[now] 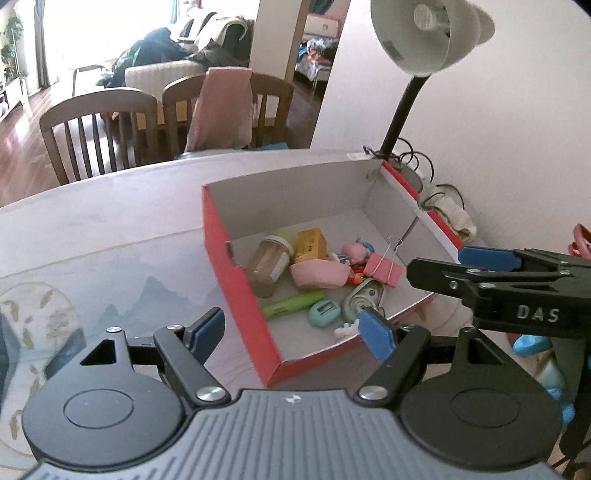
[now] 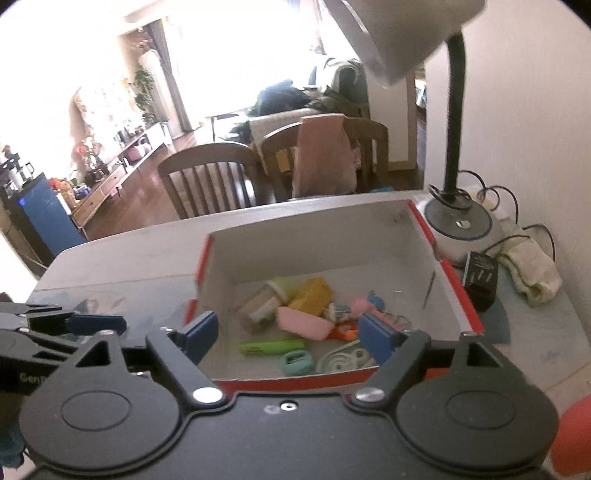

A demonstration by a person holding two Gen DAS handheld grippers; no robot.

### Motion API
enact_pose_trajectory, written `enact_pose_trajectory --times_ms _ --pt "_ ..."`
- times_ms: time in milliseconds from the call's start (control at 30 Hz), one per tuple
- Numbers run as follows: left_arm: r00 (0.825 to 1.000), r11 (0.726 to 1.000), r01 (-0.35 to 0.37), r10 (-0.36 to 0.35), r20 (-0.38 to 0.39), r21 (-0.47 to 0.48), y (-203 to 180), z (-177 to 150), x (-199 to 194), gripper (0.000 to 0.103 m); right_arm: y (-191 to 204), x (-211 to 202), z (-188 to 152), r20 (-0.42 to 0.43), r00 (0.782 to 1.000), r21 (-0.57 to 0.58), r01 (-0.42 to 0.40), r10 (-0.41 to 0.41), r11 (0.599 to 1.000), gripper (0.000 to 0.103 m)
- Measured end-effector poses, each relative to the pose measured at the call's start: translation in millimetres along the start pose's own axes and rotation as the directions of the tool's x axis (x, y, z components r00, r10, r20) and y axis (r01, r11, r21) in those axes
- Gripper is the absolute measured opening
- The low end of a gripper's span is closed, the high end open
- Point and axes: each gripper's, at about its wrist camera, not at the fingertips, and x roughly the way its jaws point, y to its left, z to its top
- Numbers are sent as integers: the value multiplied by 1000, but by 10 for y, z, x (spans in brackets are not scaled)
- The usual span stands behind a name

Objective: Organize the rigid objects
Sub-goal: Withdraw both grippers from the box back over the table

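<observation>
Red-walled box (image 1: 240, 291) on the table (image 1: 110, 206), small toys heaped inside: I hold my left gripper (image 1: 291, 332) and right gripper (image 2: 286, 332) tilted down over its near rim, both spread and empty, right-wrist contents blurred.

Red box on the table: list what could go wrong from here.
1. The lamp hangs over the red box; a rising claw could knock its shade.
2. The right claw crosses close to the left claw; they might collide.
3. The jar lies on its side and may roll onto the pink clip.
</observation>
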Motion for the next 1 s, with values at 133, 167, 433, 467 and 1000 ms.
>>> enact_pose_trajectory --times_ms 133,167,433,467,1000 --pt "1000 1000 20 -20 12 -22 254 -120 -201 84 261 -81 -95 7 1000 -19 -20 20 1000 88" --pt "1000 999 20 -19 17 -27 330 -153 -251 84 337 -92 -126 6 1000 -28 -22 22 999 88" --pt "1000 1000 3 -3 22 -28 897 -382 -548 86 872 -81 -316 -7 999 -63 -48 48 997 89" --pt "1000 1000 5 -4 25 -25 971 -409 -579 89 926 -66 -323 -11 999 -57 -51 51 997 89" --pt "1000 996 -24 25 15 -84 1626 -940 -415 103 1577 405 -347 -113 993 -61 -44 37 997 89"
